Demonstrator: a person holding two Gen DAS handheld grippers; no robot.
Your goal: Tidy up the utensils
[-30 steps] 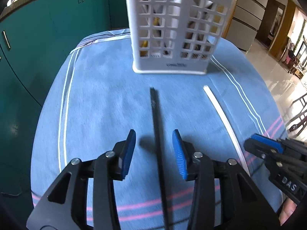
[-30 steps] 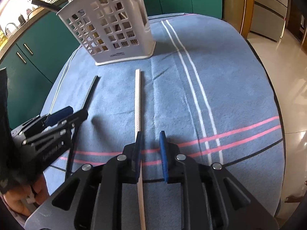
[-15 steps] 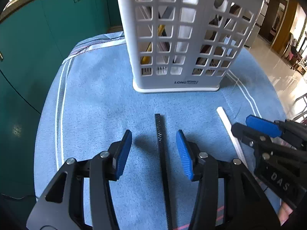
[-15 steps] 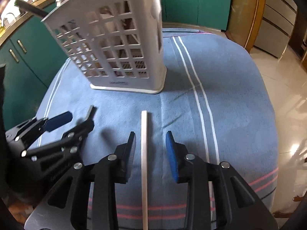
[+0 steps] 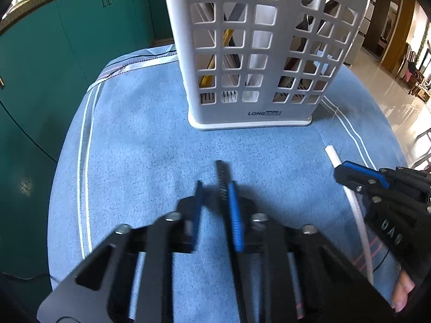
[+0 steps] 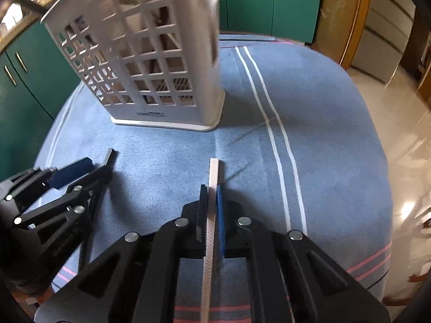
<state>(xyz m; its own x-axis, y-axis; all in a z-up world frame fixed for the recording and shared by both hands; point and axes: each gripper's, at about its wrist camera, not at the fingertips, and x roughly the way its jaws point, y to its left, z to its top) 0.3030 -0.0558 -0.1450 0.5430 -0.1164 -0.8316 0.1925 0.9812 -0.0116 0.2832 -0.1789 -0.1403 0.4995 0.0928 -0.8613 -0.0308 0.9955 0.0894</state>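
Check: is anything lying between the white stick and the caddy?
Nothing visible does. The right tool holds the white stick, and only bare blue cloth lies between its tip and the white caddy.

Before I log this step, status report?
Right gripper shut on white stick. Left gripper closing around black stick. Caddy ahead, path open.

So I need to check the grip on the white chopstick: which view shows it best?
Right wrist view: the white chopstick runs between the right gripper pads. The left wrist view shows only its tip and side, partly hidden by that gripper.
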